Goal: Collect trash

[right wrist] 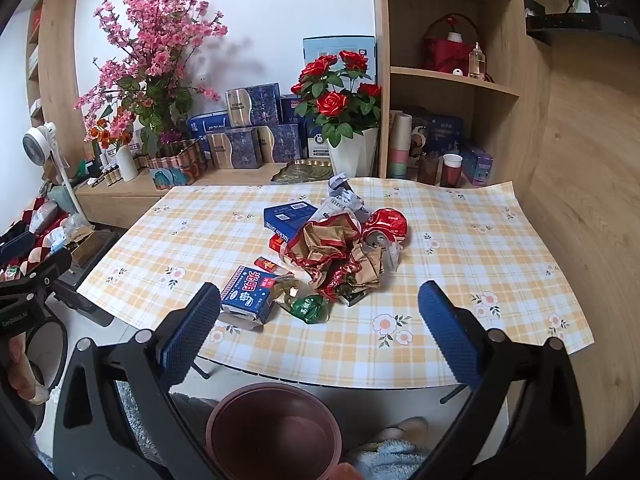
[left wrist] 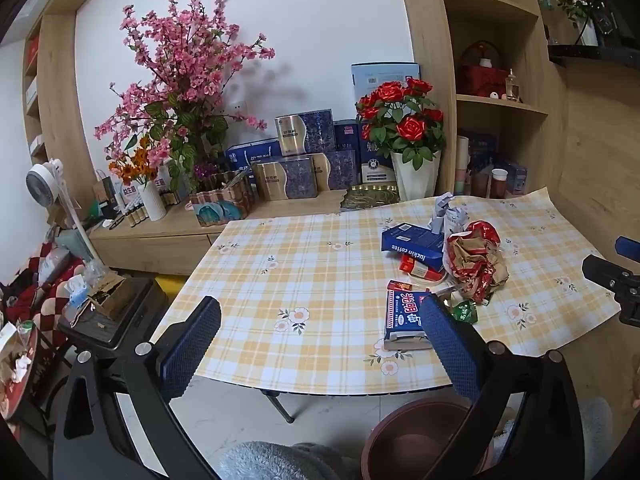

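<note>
Both claws were spread wide and grasped nothing: the left claw (left wrist: 320, 344) and the right claw (right wrist: 320, 328) hovered over the near edge of the tabletop (right wrist: 460, 240). The trash pile (right wrist: 340, 256) lay on the tabletop beyond the brown bin (right wrist: 276, 428): crumpled red-and-gold wrapping, a blue milk carton (right wrist: 248, 294) at its left, a blue coffee box (right wrist: 286, 216) behind.

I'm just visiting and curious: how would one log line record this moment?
left gripper: open, empty | right gripper: open, empty | trash pile: on table, untouched | bin: below table edge
</note>
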The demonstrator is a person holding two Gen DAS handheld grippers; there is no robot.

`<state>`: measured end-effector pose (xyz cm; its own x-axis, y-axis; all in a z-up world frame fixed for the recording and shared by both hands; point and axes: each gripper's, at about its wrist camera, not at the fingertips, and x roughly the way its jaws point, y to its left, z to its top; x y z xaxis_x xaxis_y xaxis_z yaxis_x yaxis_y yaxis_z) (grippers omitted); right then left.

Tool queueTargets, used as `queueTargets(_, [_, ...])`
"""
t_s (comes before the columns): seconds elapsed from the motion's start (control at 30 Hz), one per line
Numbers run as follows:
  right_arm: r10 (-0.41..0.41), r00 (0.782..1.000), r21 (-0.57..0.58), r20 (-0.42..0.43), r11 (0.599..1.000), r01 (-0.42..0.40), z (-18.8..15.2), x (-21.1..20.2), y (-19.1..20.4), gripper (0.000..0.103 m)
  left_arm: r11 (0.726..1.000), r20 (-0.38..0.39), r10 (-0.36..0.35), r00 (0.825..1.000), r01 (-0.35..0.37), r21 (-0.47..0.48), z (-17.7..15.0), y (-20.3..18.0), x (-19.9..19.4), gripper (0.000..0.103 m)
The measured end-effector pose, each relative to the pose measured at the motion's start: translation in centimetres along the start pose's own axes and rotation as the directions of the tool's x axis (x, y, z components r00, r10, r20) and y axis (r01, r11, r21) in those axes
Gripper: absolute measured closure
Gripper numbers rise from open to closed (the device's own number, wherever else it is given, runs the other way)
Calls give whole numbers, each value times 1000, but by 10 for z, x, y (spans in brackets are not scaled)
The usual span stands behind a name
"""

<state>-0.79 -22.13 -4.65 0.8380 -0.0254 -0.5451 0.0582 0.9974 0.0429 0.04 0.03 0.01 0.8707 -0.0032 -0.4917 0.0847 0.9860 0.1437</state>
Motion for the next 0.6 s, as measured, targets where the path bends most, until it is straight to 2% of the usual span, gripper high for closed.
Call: queueTargets(0.6, [1, 1000, 1, 0, 1000, -1, 1, -1, -3, 6, 1000, 1, -3, 1000, 3, -2, 0, 0, 0, 5])
